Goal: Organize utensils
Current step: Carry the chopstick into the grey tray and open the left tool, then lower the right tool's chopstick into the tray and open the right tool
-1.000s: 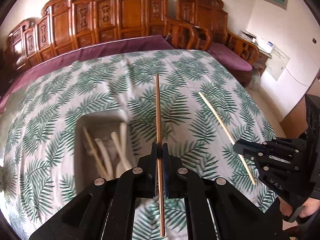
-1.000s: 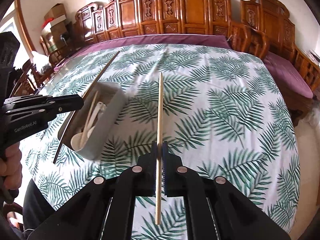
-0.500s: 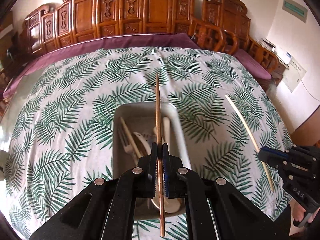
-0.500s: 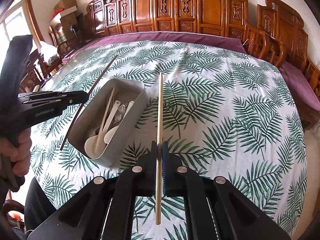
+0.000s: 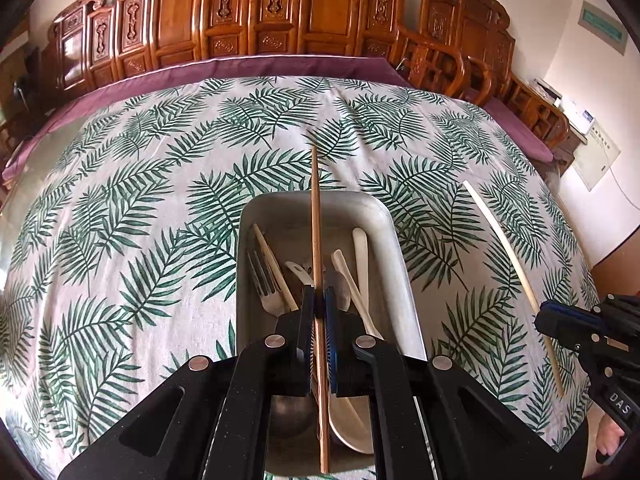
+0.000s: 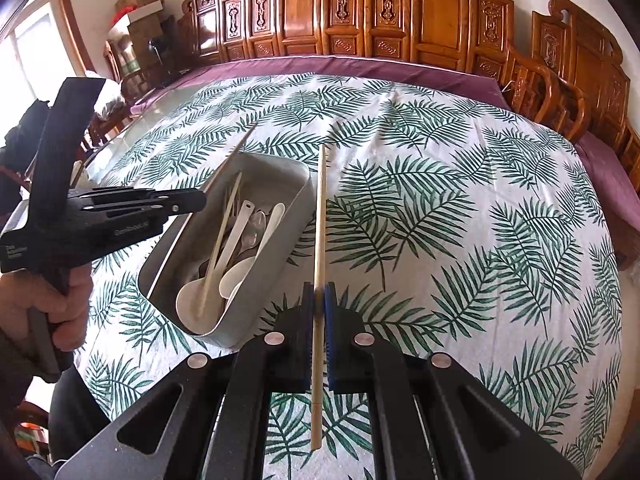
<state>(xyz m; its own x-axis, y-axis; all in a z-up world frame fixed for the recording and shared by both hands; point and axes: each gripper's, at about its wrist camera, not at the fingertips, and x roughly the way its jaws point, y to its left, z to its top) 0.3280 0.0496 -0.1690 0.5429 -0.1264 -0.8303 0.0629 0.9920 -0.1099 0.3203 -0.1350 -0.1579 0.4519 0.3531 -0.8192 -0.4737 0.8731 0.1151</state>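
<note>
The brown chopstick [image 5: 316, 240] is pinched in the left tongs [image 5: 319, 300], whose jaws are pressed together on it. It hangs above the grey tray [image 5: 384, 216], along its length, with the far tip past the far rim.

The pale chopstick [image 6: 319, 240] is pinched in the right tongs [image 6: 319, 300], also pressed together on it. It is over the cloth, just beside the right wall of the tray [image 6: 296, 200], not above it.

Inside the tray lie a fork [image 5: 266, 284], white spoons [image 6: 236, 272], one more chopstick [image 6: 222, 240] and some metal pieces that I cannot tell apart.

The tray stands on the worktop [image 6: 440, 200], which has a cloth with green leaves. A hand [image 6: 60, 304] holds the left tongs' grip. Behind the worktop stand carved wooden chairs [image 6: 400, 12].
</note>
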